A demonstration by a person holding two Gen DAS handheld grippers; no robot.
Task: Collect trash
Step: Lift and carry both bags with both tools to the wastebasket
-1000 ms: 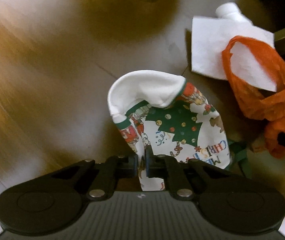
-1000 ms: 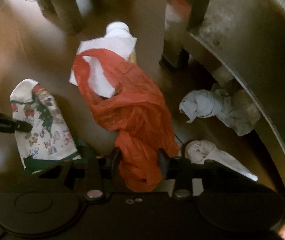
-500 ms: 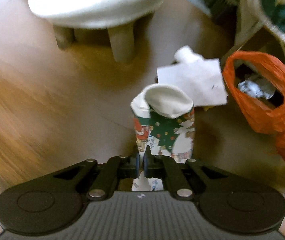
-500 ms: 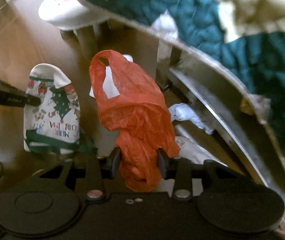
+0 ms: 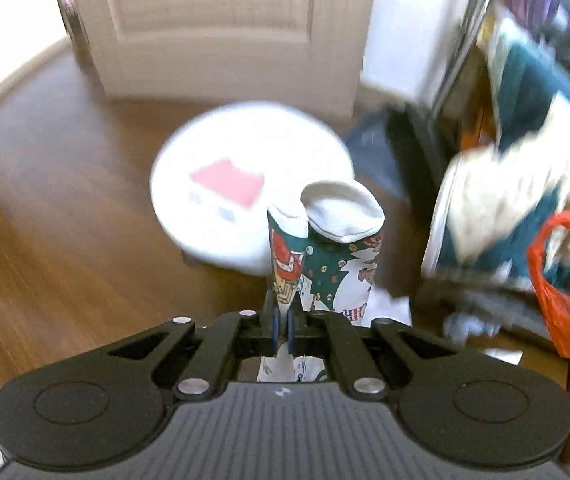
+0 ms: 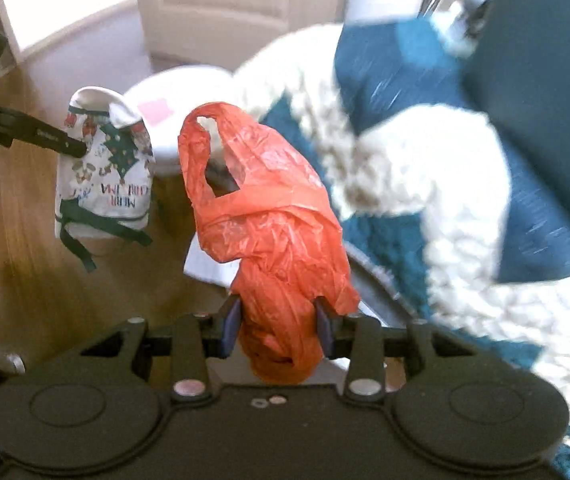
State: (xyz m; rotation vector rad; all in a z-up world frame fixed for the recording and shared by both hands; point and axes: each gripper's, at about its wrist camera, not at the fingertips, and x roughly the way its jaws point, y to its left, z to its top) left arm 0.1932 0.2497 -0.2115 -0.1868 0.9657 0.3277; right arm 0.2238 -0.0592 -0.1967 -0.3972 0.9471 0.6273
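Note:
My left gripper is shut on the edge of a Christmas-print gift bag, white inside with green ribbon, and holds it upright in the air. The bag also shows at the left of the right wrist view, with the left gripper's fingers on it. My right gripper is shut on a bunched orange plastic bag, whose handles stand up in front of it. The orange bag shows at the right edge of the left wrist view.
A round white stool stands on the wooden floor ahead. A door is behind it. A teal and cream knitted blanket lies on furniture to the right. White paper lies on the floor below the orange bag.
Both grippers have risen and tilted up from the floor, carrying the gift bag and the orange bag. The stool top, door and blanket have come into view.

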